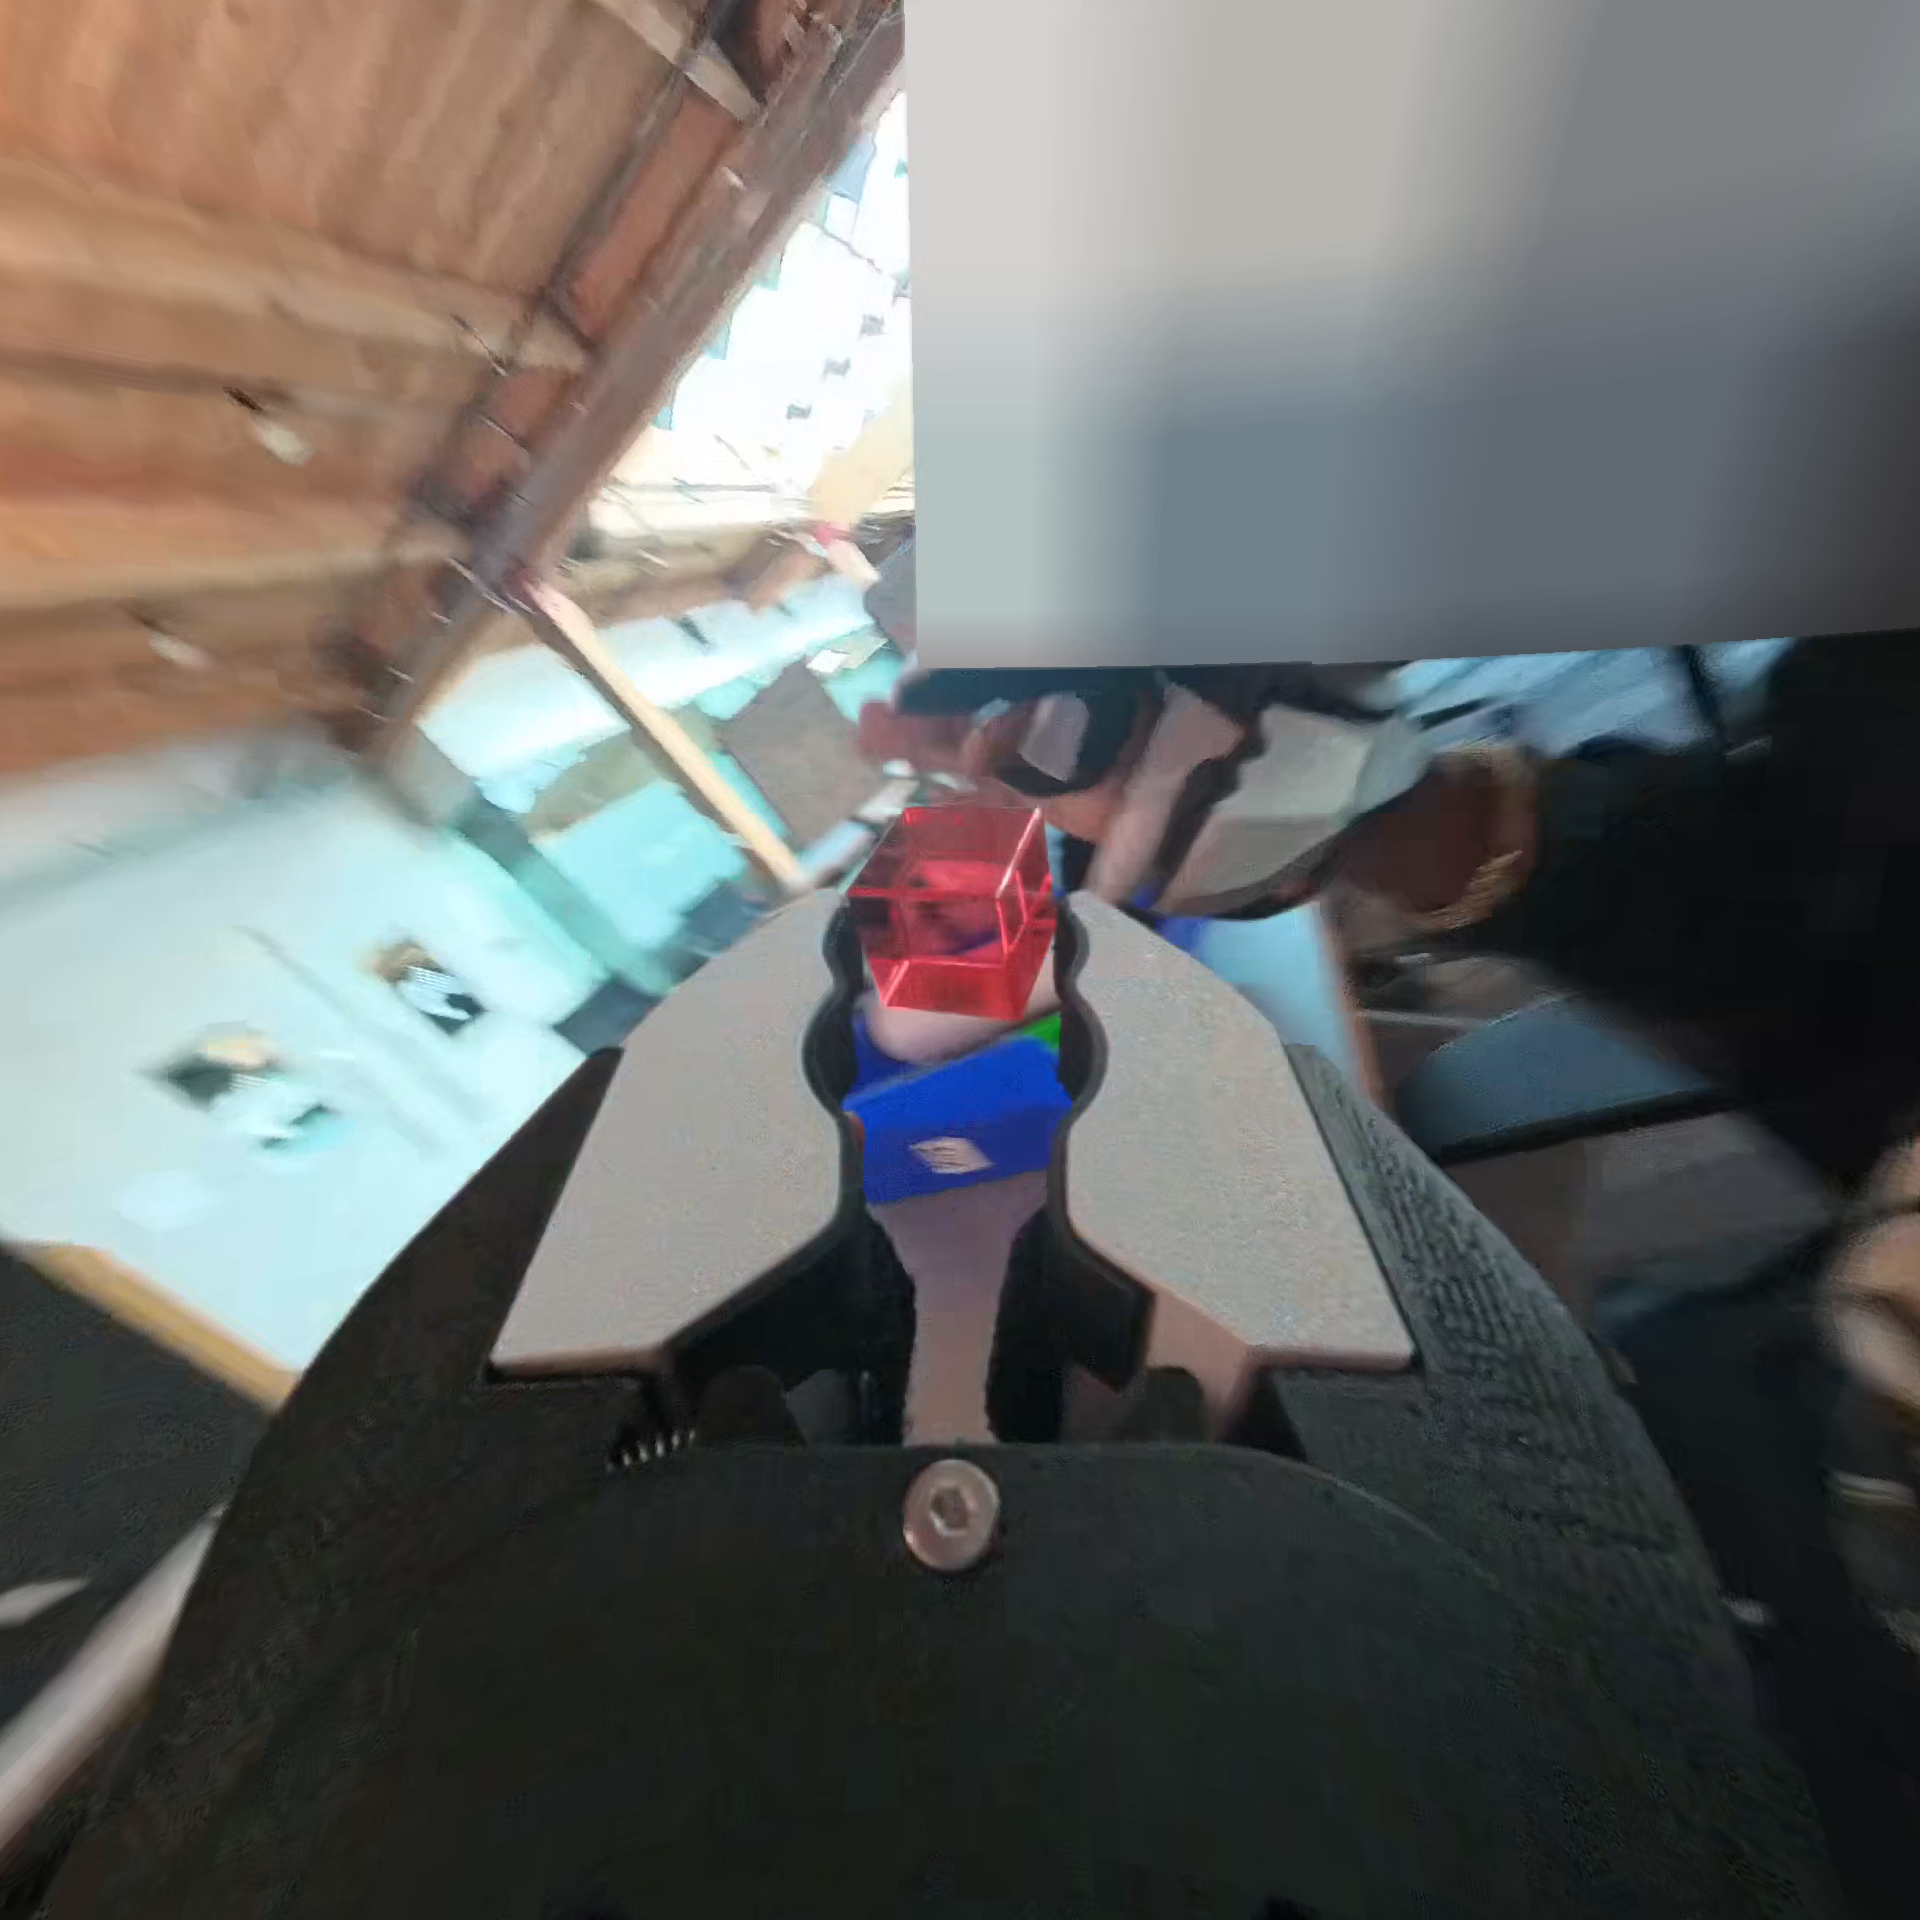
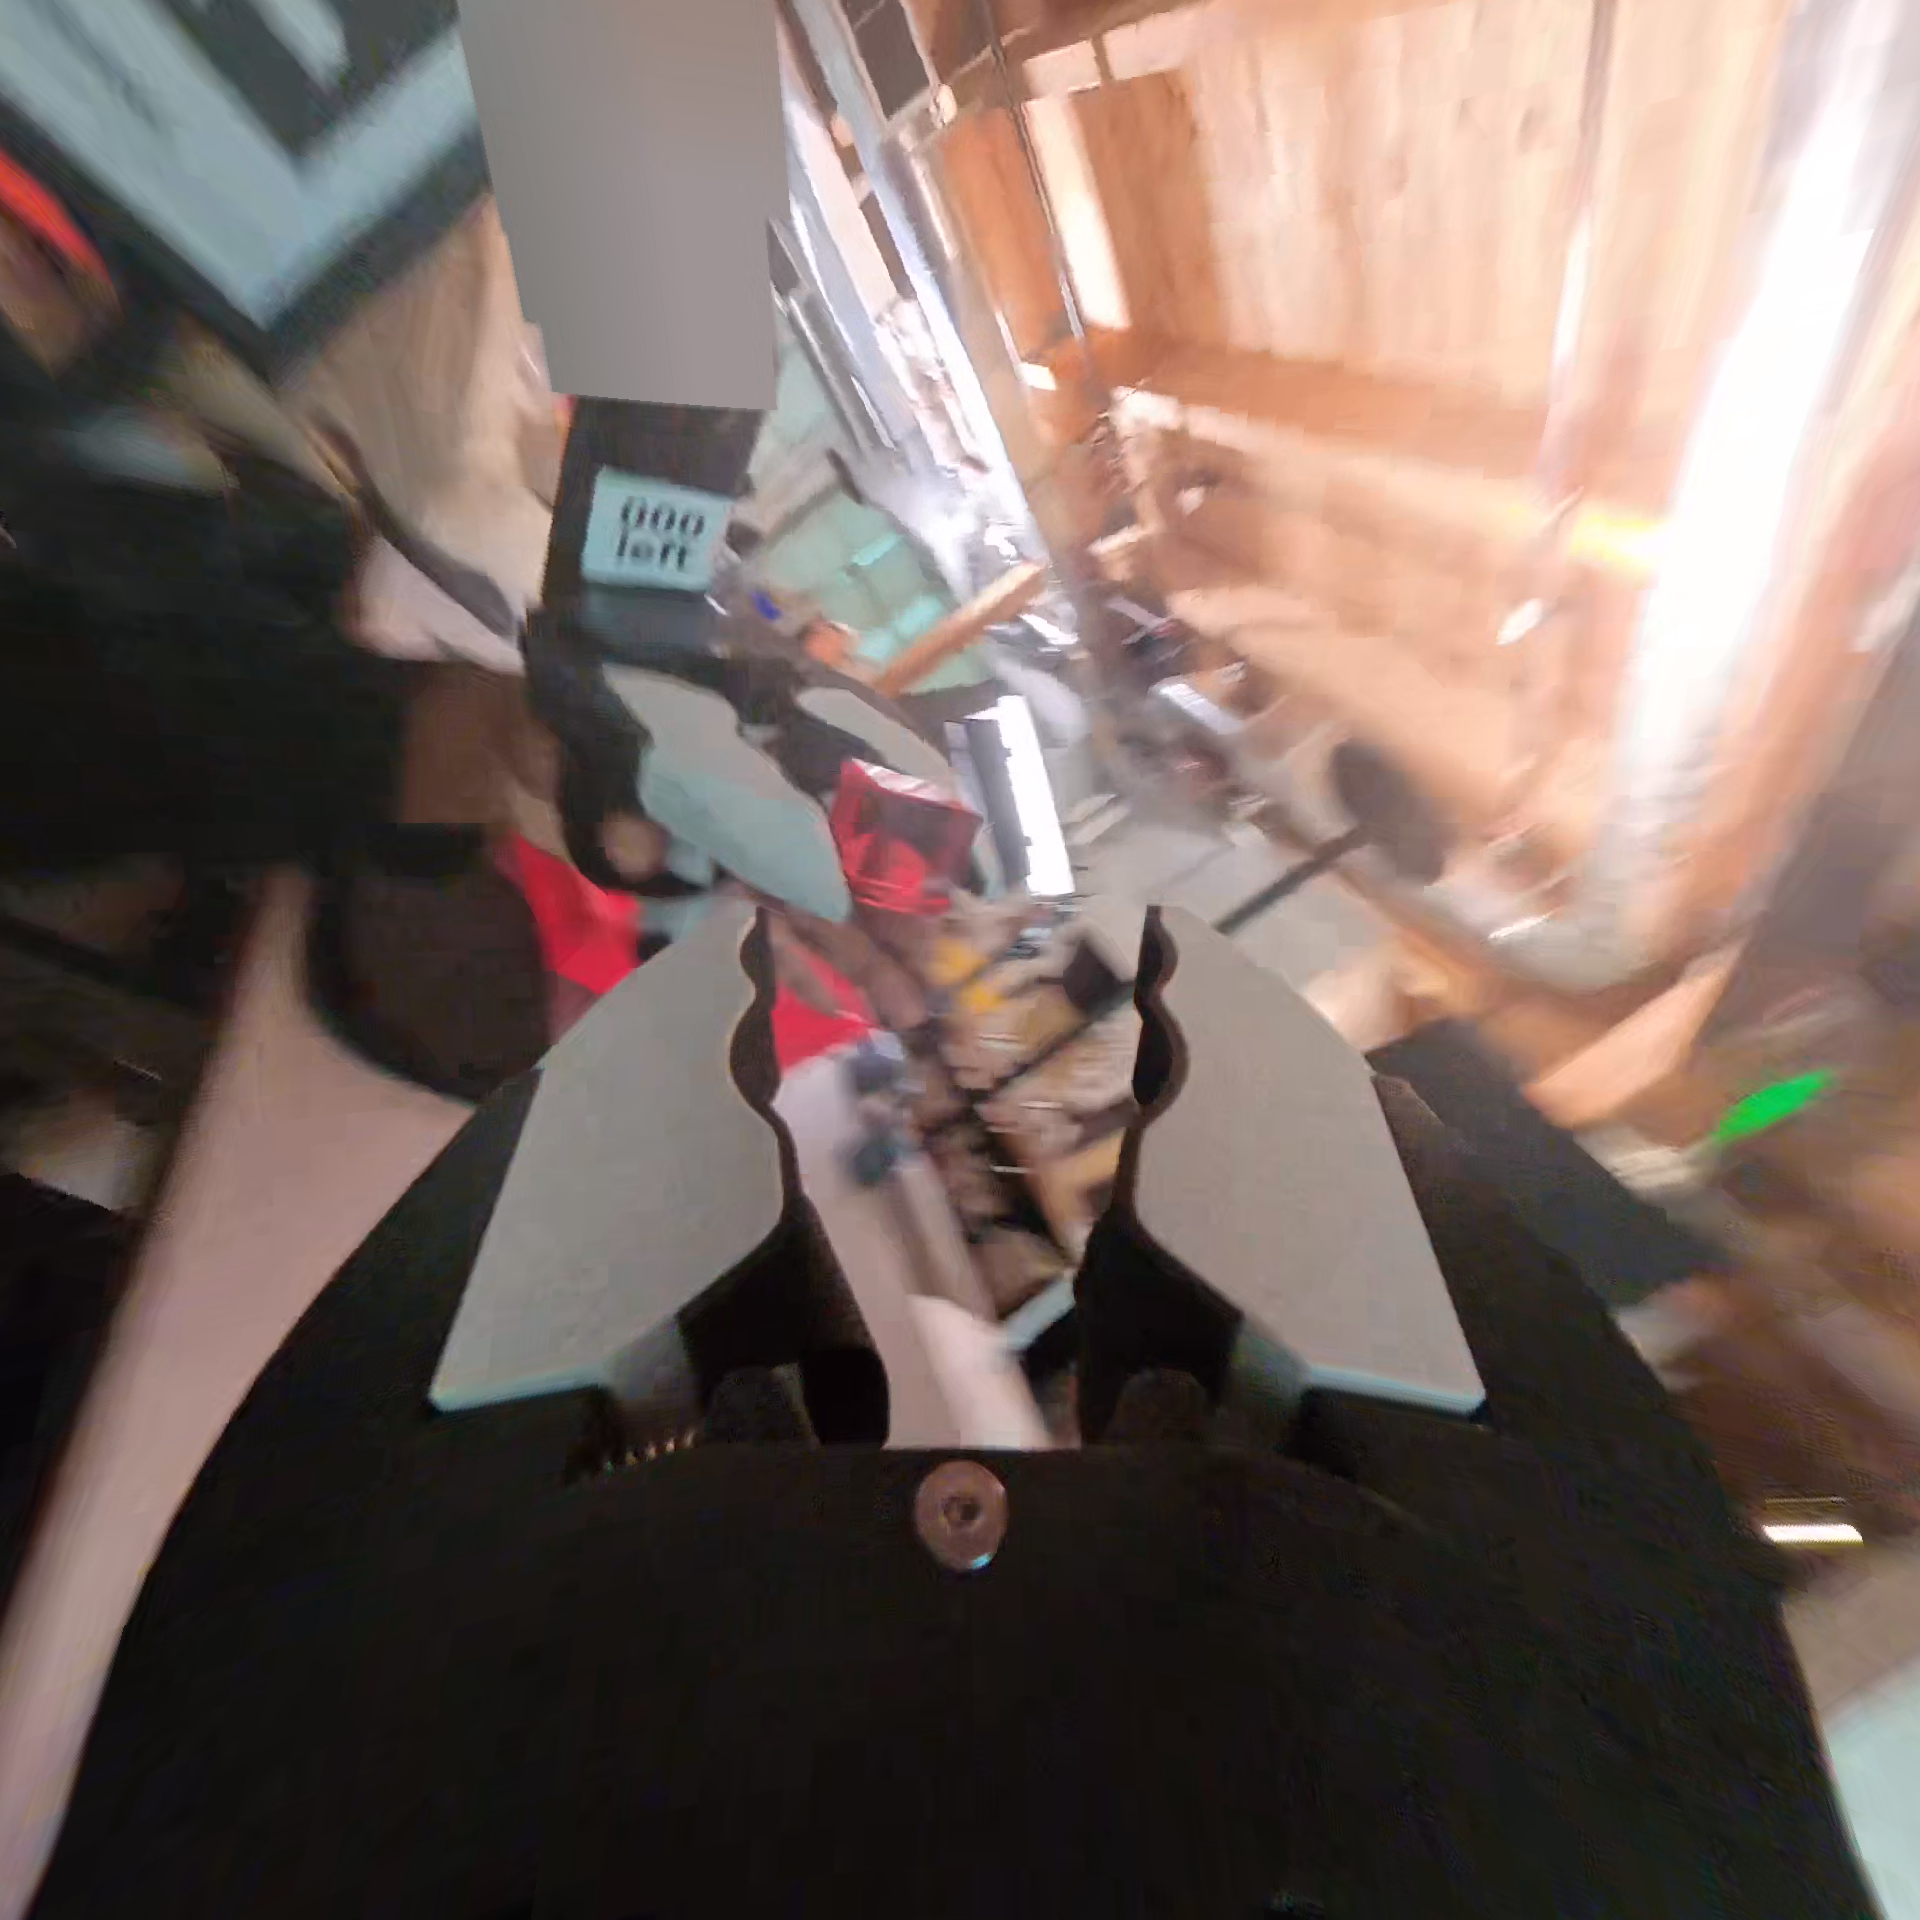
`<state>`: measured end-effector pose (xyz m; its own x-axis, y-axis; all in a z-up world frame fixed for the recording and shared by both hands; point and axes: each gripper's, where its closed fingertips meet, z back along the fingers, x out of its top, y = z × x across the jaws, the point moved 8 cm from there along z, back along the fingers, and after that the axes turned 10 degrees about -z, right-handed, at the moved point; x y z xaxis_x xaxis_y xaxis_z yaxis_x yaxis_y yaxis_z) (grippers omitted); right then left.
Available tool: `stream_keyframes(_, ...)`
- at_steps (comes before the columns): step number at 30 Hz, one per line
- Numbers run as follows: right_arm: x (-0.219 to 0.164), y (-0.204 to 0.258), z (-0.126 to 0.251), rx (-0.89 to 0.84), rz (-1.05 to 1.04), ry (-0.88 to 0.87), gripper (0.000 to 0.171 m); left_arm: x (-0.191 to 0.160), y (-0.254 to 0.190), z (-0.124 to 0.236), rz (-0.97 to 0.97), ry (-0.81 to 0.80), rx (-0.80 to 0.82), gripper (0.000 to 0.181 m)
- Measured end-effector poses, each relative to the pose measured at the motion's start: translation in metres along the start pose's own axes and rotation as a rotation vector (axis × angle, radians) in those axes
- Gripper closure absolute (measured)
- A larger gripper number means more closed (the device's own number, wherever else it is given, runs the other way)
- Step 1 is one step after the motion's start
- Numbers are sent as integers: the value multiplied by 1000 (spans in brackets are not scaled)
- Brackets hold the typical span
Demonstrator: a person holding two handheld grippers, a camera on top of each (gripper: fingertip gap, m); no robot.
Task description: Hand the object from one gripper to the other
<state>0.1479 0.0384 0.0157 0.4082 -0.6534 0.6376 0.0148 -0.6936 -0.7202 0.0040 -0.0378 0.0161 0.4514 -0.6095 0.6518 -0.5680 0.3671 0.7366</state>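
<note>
A clear red cube (image 1: 951, 925) sits between the tips of my left gripper (image 1: 951, 935), which is shut on it and holds it in the air. The right gripper (image 1: 1195, 821) shows just beyond the cube in the left wrist view, blurred, held by a person's hand. In the right wrist view my right gripper (image 2: 951, 935) is open and empty. The red cube (image 2: 904, 847) shows there just ahead of its tips, a little to the left, held by the left gripper (image 2: 831, 821). Both views are blurred by motion.
A blue block (image 1: 956, 1127) lies below, seen between my left fingers. Wooden ceiling boards (image 1: 260, 312) and a pale wall (image 1: 208, 935) fill the background. A person's dark sleeve (image 2: 156, 675) is at the left of the right wrist view.
</note>
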Motion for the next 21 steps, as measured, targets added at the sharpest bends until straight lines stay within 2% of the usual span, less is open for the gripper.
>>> stream_keyframes(3, 3, 12, 3, -73, 462, 25, 118, -4, 0, 0, 303, -21, -139, 146)
stream_keyframes(6, 1, 26, -3, -55, 663, 100, 121, -7, -4, -1, 473, -49, -262, 147)
stream_keyframes(12, -4, 38, -13, -20, 715, 115, 126, -12, -14, -6, 555, 8, -372, 147)
stream_keyframes(14, -5, 41, -14, -5, 720, 120, 137, -12, -16, -7, 550, 10, -385, 147)
stream_keyframes(17, -4, 40, -15, 1, 688, 145, 143, -11, -13, -6, 523, -17, -342, 149)
stream_keyframes(21, -2, 28, -13, -26, 511, 149, 143, 3, -3, 4, 380, -208, -217, 124)
